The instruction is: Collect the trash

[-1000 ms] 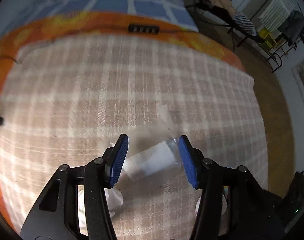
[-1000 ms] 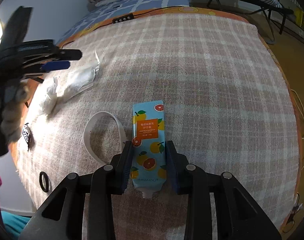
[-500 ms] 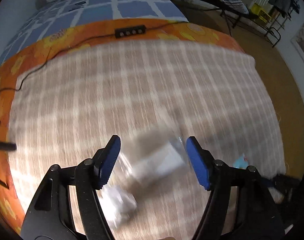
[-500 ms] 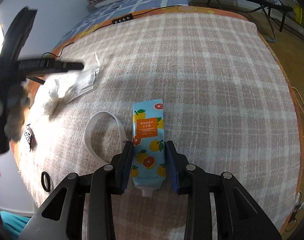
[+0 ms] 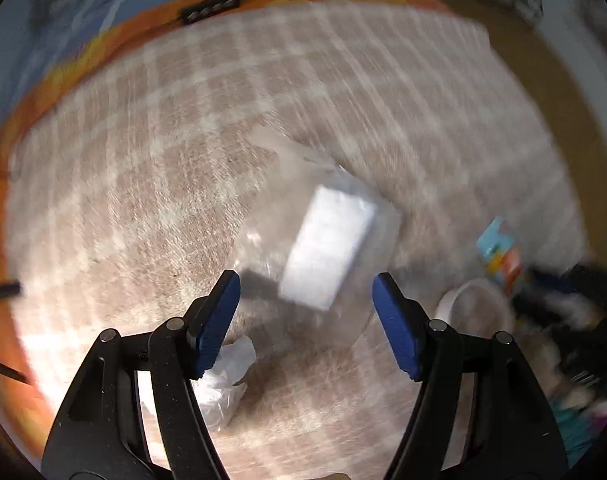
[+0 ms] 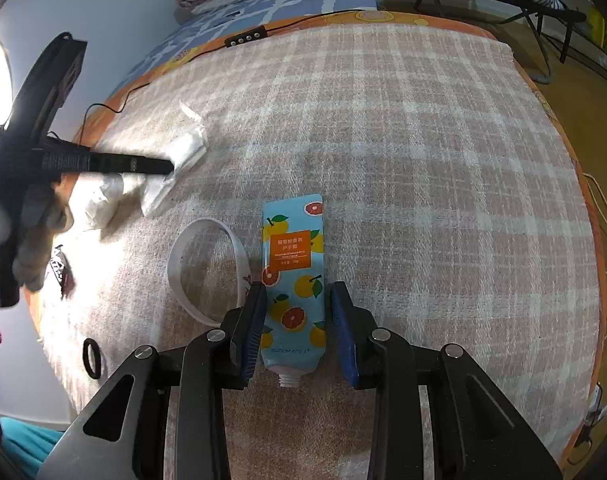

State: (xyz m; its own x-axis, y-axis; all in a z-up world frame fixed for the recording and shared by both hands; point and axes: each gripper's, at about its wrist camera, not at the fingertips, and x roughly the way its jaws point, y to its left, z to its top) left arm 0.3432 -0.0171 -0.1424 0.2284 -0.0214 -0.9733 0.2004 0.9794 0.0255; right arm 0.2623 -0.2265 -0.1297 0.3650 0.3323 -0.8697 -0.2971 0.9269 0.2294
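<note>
The left claw [image 5: 305, 304] stands wide open with nothing between its blue ribbed pads, hanging above a plaid woven blanket [image 5: 175, 152] in tan and cream. Just ahead of its fingertips lies a clear, glossy plastic wrapper [image 5: 327, 246] with a flat white rectangle inside; the view is motion-blurred, so its edges are soft. Below the left fingertip sits a crumpled white tissue [image 5: 223, 376], soft and creased. To the right of this claw curls a thin white band [image 5: 475, 304]. The right claw [image 6: 297, 322] is narrowly open, its pads flanking the lower body of a flat squeeze tube [image 6: 293, 276] printed with oranges and grapefruit slices on pale blue; whether the pads press the tube cannot be told. The tube lies on the blanket with its threaded white neck pointing back toward the claw. Just left of that claw the band forms an open loop, and farther left, near the blanket's edge, is a small black ring [image 6: 91, 358]. Far ahead lies a black power strip [image 6: 245, 38] on orange fruit-printed bedding [image 6: 363, 16].
</note>
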